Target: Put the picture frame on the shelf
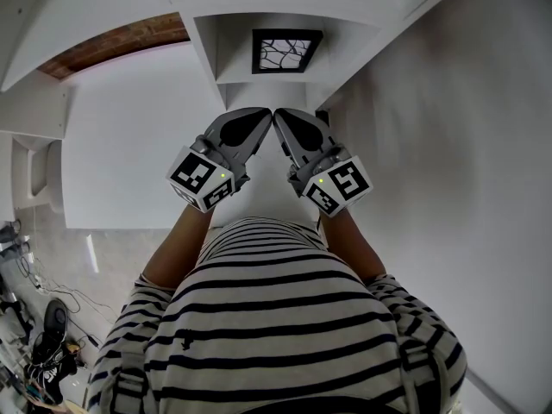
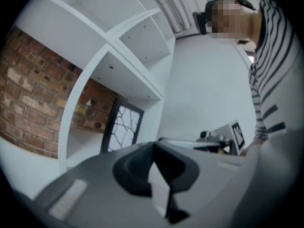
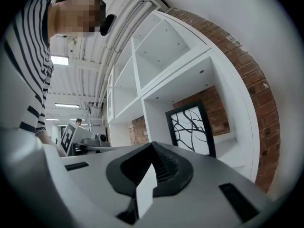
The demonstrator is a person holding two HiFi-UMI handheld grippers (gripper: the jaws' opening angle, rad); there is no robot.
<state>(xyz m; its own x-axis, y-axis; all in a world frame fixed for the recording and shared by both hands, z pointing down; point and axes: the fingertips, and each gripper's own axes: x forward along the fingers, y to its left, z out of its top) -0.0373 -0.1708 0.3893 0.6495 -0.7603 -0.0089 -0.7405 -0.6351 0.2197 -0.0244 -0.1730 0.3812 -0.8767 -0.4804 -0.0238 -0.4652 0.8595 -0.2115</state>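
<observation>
Head view is showing both tongs side by side in the middle of the frame, noses angling in toward each other so the tips are sitting just beside one another. Left gripper (image 1: pixel 264 113) is keeping its jaws pressed fully together with nothing in them, and the left gripper view is backing that up, with the grey jaws meeting in a ridge at bottom centre. Right gripper (image 1: pixel 281 115) is looking the same: jaws closed up, empty, tips meeting in the right gripper view too. Each one is wearing its marker cube on the lower end, left cube (image 1: pixel 203 178) and right cube (image 1: pixel 339 184). Bare forearms are running down from them to a striped shirt (image 1: pixel 285 317) that's filling the bottom of the frame.

Moving outward, the picture frame (image 1: pixel 286 51) is sitting just above the tips at top centre. It has a black border and a white panel with black branchy lines. It's standing upright inside a compartment of the white shelf (image 1: pixel 205 63), clear of both tongs. From the left gripper view it's showing centre-left, from the right gripper view right of centre, with a brick wall (image 3: pixel 247 65) showing behind the open back of the shelf
</observation>
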